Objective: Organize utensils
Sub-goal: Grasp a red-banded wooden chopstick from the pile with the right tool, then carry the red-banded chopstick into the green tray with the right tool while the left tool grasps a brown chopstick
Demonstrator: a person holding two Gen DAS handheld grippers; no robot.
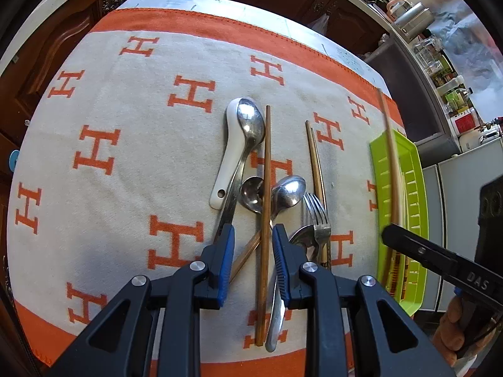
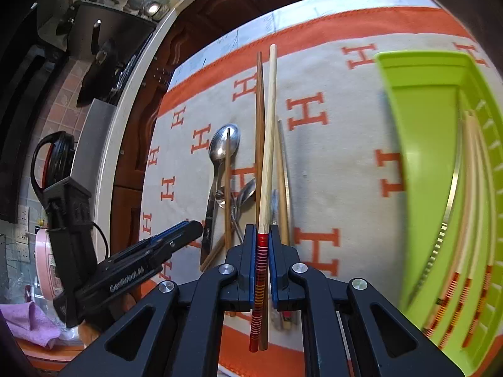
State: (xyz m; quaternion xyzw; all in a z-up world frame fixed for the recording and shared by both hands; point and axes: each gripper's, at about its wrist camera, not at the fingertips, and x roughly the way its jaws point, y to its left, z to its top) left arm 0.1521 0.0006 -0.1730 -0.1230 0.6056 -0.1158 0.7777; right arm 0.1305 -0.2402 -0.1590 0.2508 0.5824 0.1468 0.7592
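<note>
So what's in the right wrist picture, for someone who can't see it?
The right claw is shut on two chopsticks, one pale with red stripes and one brown, above an orange-and-cream cloth. Spoons lie left, a green tray right.

Glossy metal spoons [image 1: 251, 122], woven cloth [image 1: 125, 100], plastic tray [image 1: 418, 169].

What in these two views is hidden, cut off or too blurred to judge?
- Left wrist view: the fork handle, hidden behind the left gripper.
- Right wrist view: the green tray is blurred; its contents cannot be counted.
- Right wrist view: the dark chopstick sits behind the pale chopstick; contact with the right gripper's pads is unclear.
</note>
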